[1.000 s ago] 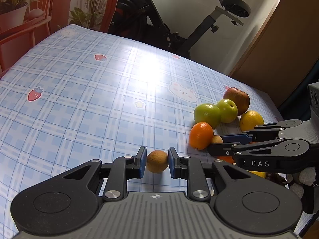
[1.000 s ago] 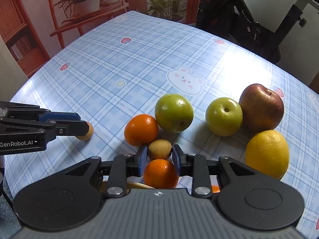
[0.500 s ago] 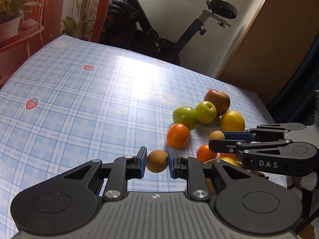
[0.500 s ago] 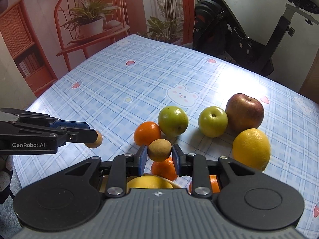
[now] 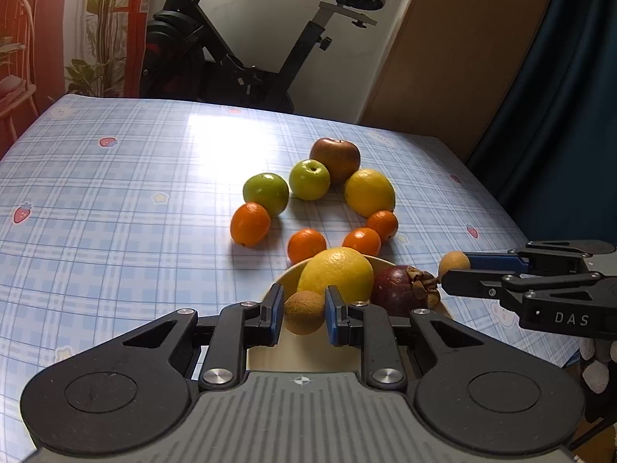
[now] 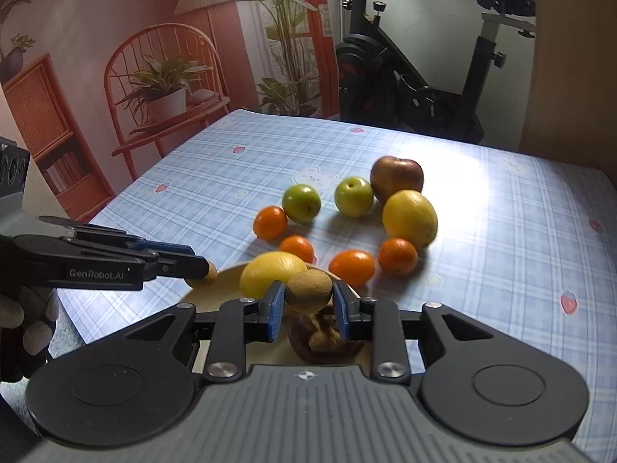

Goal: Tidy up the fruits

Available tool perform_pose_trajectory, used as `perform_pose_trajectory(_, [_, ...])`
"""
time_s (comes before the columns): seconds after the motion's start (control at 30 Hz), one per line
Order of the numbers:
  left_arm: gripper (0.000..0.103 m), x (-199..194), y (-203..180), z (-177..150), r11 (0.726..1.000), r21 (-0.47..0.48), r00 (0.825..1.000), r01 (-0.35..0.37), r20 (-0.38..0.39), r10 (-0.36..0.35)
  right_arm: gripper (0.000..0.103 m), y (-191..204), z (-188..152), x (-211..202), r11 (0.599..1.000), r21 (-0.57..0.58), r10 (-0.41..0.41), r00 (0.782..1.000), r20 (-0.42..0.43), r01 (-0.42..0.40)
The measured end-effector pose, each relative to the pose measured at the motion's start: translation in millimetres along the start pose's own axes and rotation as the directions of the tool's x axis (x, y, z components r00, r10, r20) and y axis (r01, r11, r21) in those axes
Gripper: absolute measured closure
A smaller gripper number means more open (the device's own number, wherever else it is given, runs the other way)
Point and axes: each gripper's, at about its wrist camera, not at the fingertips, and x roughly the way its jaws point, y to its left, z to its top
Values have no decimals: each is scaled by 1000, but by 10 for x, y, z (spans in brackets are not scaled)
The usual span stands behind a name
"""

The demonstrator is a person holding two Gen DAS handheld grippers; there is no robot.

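The left gripper [image 5: 304, 310] has its jaws clamped on a small brown fruit [image 5: 304, 311], held above the near rim of a pale bowl [image 5: 287, 276]. The right gripper [image 6: 309, 300] has its jaws clamped on a second brown fruit [image 6: 308, 286], above a dark mangosteen [image 6: 322, 341] that lies in the bowl beside a lemon [image 6: 272, 273]. In the left wrist view the right gripper comes in from the right, its fruit just beside the mangosteen [image 5: 405, 295].

Beyond the bowl, on the tabletop [image 5: 115, 193], three small oranges sit close to the rim: one [image 5: 306, 245] in the middle, two [image 5: 361, 241] to its right, the further one [image 5: 382, 224] touching a big lemon [image 5: 369, 192]. A fourth orange [image 5: 250, 223] lies left, touching a green apple [image 5: 266, 194]. Another green apple [image 5: 309, 179] and a red apple [image 5: 334, 159] lie behind. An exercise bike [image 5: 250, 50] stands past the tabletop's far edge.
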Motion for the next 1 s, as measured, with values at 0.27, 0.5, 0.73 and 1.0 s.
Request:
perform_pose_trajectory(0.27, [79, 207, -163, -121, 994, 107, 999, -17, -39, 21, 73, -188, -362, 38, 997, 75, 5, 999, -51, -2])
perform_pose_trajectory(0.5, [79, 344, -166, -164, 988, 150, 997, -40, -61, 50, 73, -185, -416, 222, 999, 44, -10, 996, -88, 13])
perform_pose_trajectory(0.73, [79, 397, -156, -147, 981, 181, 996, -69, -38, 77, 73, -161, -413, 295, 1000, 6, -27, 996, -88, 28])
perform_pose_trajectory(1.0, [79, 376, -150, -156, 978, 191, 996, -79, -18, 84, 73, -94, -423, 346, 998, -47, -57, 994, -92, 52])
